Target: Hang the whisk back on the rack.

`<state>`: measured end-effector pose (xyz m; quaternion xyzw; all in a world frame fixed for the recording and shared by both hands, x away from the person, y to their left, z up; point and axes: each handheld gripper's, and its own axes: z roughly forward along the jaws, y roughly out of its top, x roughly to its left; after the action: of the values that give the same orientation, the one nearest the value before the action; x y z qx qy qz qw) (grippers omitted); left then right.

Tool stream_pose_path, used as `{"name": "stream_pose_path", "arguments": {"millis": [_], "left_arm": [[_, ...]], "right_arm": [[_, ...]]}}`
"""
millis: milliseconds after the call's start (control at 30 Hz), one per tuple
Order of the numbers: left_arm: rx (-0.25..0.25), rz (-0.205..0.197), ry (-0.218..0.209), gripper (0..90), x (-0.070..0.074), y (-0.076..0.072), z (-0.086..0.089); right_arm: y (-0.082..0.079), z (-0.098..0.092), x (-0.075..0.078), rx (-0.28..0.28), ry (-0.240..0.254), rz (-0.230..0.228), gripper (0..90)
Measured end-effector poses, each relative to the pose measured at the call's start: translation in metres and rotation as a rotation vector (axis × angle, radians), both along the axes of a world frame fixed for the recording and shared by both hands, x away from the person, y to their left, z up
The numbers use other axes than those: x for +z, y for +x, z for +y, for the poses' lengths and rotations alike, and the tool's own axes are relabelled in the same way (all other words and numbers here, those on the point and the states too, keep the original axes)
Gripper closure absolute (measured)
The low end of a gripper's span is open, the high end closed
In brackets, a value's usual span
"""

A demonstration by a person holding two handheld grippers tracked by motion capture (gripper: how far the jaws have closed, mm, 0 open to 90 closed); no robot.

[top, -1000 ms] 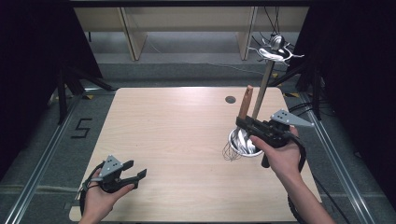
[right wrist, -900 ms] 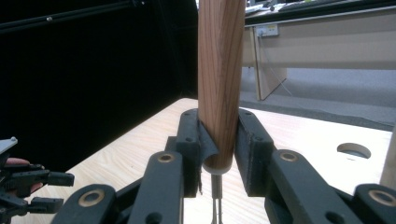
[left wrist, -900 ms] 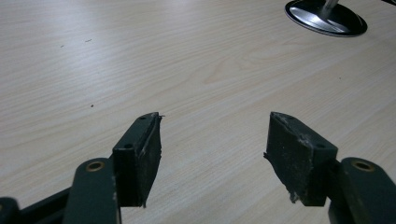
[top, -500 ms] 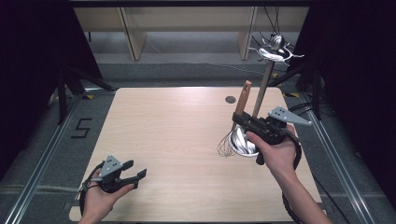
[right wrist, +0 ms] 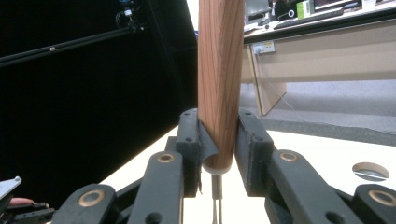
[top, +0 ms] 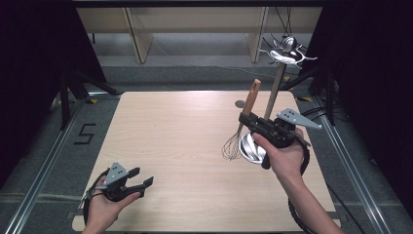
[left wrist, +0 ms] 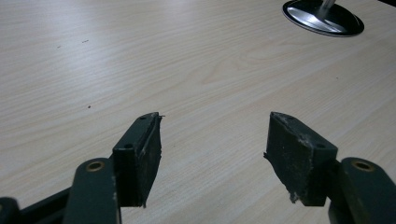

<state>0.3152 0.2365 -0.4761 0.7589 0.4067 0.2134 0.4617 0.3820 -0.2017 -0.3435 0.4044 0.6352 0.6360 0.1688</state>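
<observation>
A whisk with a wooden handle (top: 252, 99) and wire loops (top: 233, 145) hangs handle-up above the right half of the table. My right gripper (top: 247, 118) is shut on the lower end of that handle (right wrist: 219, 84), whose thin wire stem drops between the jaws. Just behind it stands a utensil stand with a round metal base (top: 252, 150), a pole (top: 274, 90) and curved hooks (top: 287, 54) on top. At the near left corner my left gripper (top: 144, 183) rests low over the table, open with nothing in it (left wrist: 212, 154). The stand's base (left wrist: 322, 16) lies far ahead of it.
The pale wooden table (top: 180, 136) has a small round hole (top: 239, 104) near its far right side. Dark curtains flank both sides. Wooden shelving stands beyond the far edge. A metal rail with a "5" marking (top: 84, 132) runs along the floor at left.
My right gripper has lifted the whisk a little and carried it slightly left, away from the stand's base. The left gripper has stayed put.
</observation>
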Motion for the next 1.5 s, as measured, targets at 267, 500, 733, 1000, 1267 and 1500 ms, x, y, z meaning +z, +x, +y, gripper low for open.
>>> {"name": "stream_pose_path", "arguments": {"millis": [267,500,733,1000,1267,1500], "left_arm": [[0.007,0.013,-0.014,34.8,0.0,-0.001,-0.001],[0.002,0.006,-0.004,34.9,0.0,0.0,0.0],[0.003,0.005,-0.004,34.8,0.0,0.0,0.0],[0.016,0.021,-0.026,34.8,0.0,-0.002,-0.001],[0.01,0.013,-0.015,34.8,0.0,-0.001,0.001],[0.018,0.024,-0.026,34.8,0.0,-0.002,-0.001]], "right_arm": [[0.003,0.003,0.002,-0.008,0.017,-0.02,73.8],[0.006,0.005,0.004,-0.007,0.027,-0.032,73.8],[0.006,0.007,0.009,-0.017,0.019,-0.019,73.8],[0.008,0.007,0.011,-0.016,0.029,-0.03,73.8],[0.01,0.007,0.016,-0.023,0.036,-0.033,73.8],[0.011,0.007,0.019,-0.026,0.042,-0.04,73.8]]}}
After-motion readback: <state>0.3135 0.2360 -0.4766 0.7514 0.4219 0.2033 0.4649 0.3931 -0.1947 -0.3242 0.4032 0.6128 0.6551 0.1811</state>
